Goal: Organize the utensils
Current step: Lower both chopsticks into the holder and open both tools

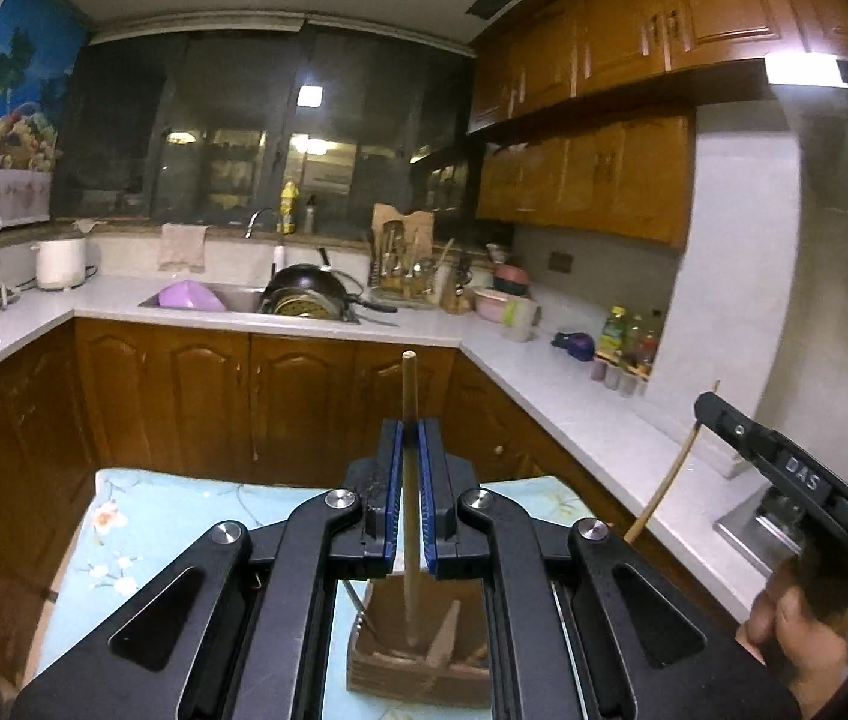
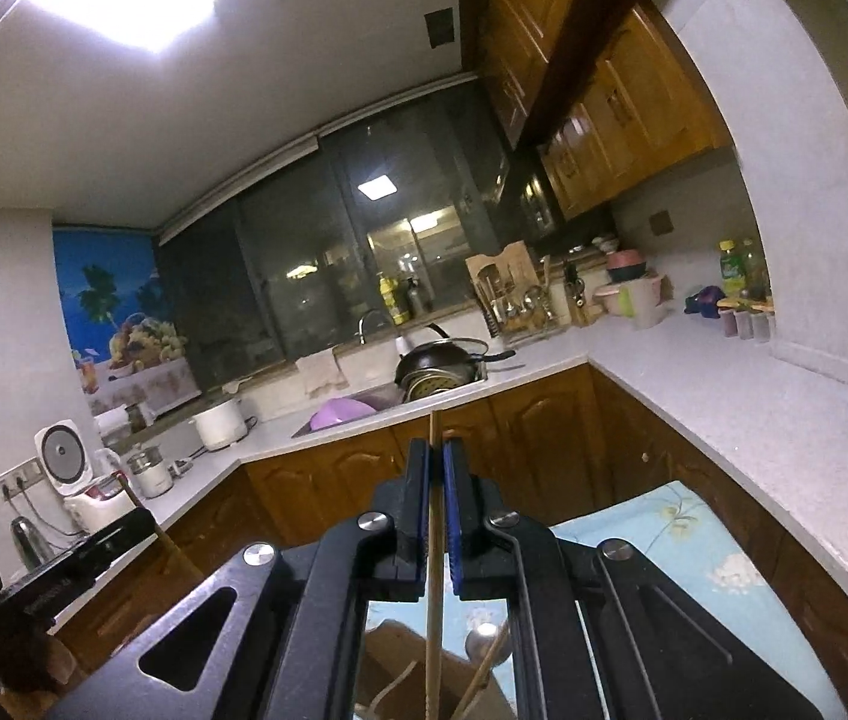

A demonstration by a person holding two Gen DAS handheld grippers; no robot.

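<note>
My left gripper (image 1: 410, 426) is shut on a wooden chopstick (image 1: 409, 384) that stands upright, its lower end in a brown cardboard utensil box (image 1: 417, 660) on the floral table (image 1: 141, 540). My right gripper (image 2: 437, 450) is shut on another thin wooden chopstick (image 2: 434, 570), held above the same box (image 2: 387, 648), where more sticks and a spoon (image 2: 478, 639) lie. The right gripper (image 1: 784, 468) with its chopstick (image 1: 670, 474) also shows at the right of the left wrist view. The left gripper's body (image 2: 63, 570) shows at the left of the right wrist view.
A white L-shaped counter (image 1: 544, 372) over wooden cabinets runs behind. A sink (image 1: 243, 300) holds a black wok (image 1: 309, 288) and a purple bowl (image 1: 189, 295). A utensil rack (image 1: 402, 267), bowls and bottles (image 1: 628, 336) stand on the counter. A rice cooker (image 2: 66, 462) stands at left.
</note>
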